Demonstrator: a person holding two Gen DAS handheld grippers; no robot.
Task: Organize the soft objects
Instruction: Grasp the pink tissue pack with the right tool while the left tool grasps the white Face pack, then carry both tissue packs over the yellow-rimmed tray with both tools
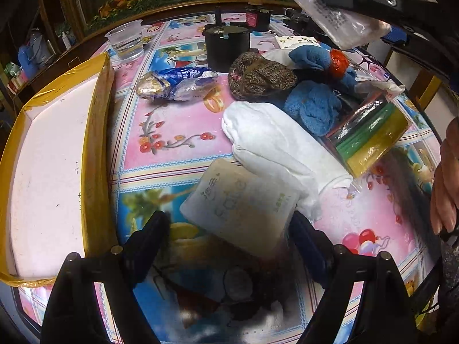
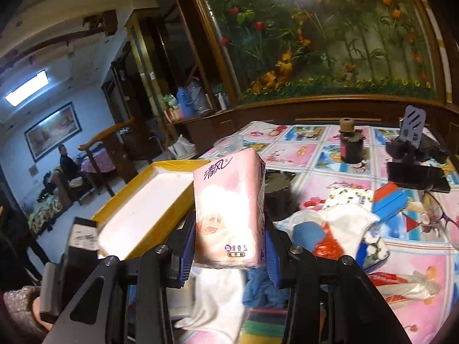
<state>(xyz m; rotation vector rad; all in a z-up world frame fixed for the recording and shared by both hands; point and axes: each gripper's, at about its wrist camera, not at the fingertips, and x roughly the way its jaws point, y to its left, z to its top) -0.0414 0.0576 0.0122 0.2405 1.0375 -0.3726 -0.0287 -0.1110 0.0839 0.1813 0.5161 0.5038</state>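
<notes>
A table covered in a glossy pink-and-blue cartoon-print plastic cloth [image 1: 172,120] carries the clutter, backed by a dark wood-framed glass panel painted with flowers and bamboo [image 2: 330,43]; beyond it the right wrist view opens onto a blue-lit room with a framed landscape picture [image 2: 53,130] and seated people, too small to make out. At the table's left edge sits a shallow white foam tray bound in yellow tape [image 1: 51,172], its inside bare. The right gripper [image 2: 228,246] pinches a pink plastic-wrapped tissue pack printed with a rose [image 2: 228,209] upright between its blue pads, lifted clear of the table, with the tray behind and to its left. The left gripper [image 1: 229,238] points steeply down with its jaws spread wide around the near end of a pale grey-white tissue pack with faint lettering [image 1: 241,206]; whether the pads touch it I cannot tell. That pack leans on a folded white cloth [image 1: 275,143]. Behind that lie a blue knitted cloth [image 1: 309,109], a brown speckled knitted hat [image 1: 258,76], a crushed blue-and-silver tissue wrapper [image 1: 178,81], a clear plastic cup [image 1: 126,41] and a black lidded pot [image 1: 226,46]. The lower part of the left wrist view is in shadow and blurred, and a hand [image 1: 447,177] is cut off at its right edge.
</notes>
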